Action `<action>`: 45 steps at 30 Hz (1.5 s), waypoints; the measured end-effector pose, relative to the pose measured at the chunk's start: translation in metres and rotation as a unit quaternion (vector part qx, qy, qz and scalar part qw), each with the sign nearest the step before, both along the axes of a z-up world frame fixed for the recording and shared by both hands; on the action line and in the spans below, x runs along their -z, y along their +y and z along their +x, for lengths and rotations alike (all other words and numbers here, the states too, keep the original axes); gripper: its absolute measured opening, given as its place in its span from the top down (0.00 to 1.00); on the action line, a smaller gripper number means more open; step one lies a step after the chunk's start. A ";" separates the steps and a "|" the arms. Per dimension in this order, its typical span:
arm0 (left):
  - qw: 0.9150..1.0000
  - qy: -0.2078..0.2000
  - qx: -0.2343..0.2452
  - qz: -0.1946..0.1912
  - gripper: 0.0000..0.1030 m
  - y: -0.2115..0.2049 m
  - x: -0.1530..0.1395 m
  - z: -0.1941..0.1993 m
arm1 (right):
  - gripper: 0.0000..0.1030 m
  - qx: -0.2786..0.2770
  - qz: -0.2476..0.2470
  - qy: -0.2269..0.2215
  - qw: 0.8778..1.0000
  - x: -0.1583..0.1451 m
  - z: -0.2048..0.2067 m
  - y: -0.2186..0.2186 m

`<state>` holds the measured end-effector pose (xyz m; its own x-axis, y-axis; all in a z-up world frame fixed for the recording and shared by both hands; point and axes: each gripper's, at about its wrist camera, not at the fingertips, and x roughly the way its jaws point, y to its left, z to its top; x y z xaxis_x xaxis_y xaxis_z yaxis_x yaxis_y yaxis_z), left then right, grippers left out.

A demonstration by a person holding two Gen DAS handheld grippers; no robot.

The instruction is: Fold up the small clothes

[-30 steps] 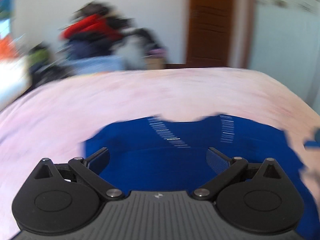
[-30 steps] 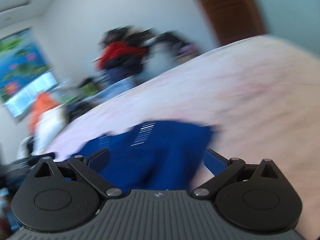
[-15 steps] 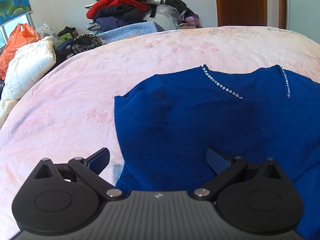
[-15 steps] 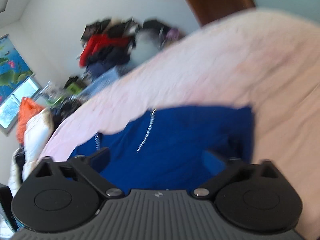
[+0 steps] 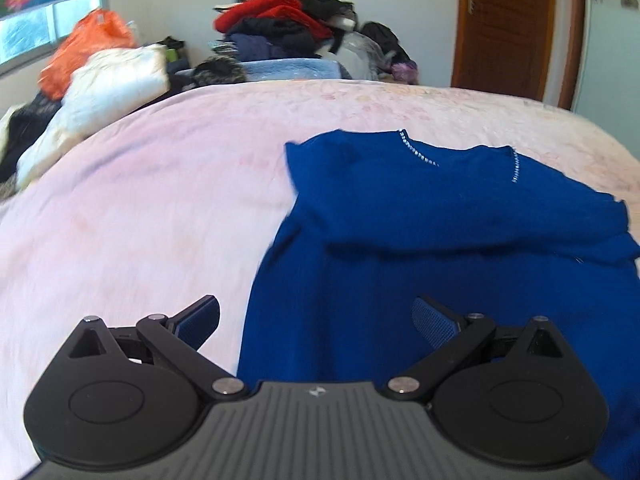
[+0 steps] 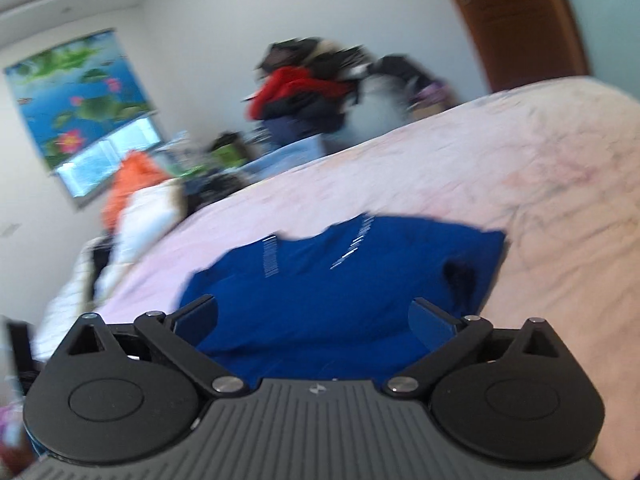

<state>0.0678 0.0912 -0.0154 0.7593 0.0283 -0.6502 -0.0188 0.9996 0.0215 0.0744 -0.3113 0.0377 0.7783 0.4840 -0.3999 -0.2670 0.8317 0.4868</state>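
Right gripper (image 6: 314,316): black body low in the view, its two blue-padded fingers (image 6: 430,322) spread wide with nothing between them, held above a blue top (image 6: 344,280).
Blue top: lies flat on the bed (image 6: 520,200), neckline away from the camera, two lines of pale studs near the collar; image blurred.
Bed: pink cover, wrinkled.
Beyond the bed: heap of clothes (image 6: 308,88) with a red garment on it, an orange bag (image 6: 132,184), white bedding (image 6: 144,216).
Wall: floral blind (image 6: 80,92) over a window; brown door (image 6: 516,20) at upper right.
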 end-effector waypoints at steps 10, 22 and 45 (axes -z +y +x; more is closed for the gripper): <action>0.985 -0.117 -0.109 0.056 0.00 -0.017 0.023 -0.075 | 0.00 -0.136 0.046 -0.064 0.988 0.041 -0.059 0.040; 0.961 -0.198 -0.031 0.188 0.00 -0.066 0.033 -0.061 | 0.00 -0.084 -0.018 -0.055 0.995 0.069 -0.063 0.087; 0.990 -0.040 -0.129 0.043 0.01 0.034 0.013 -0.089 | 0.00 -0.036 -0.046 0.054 0.997 0.058 -0.074 0.015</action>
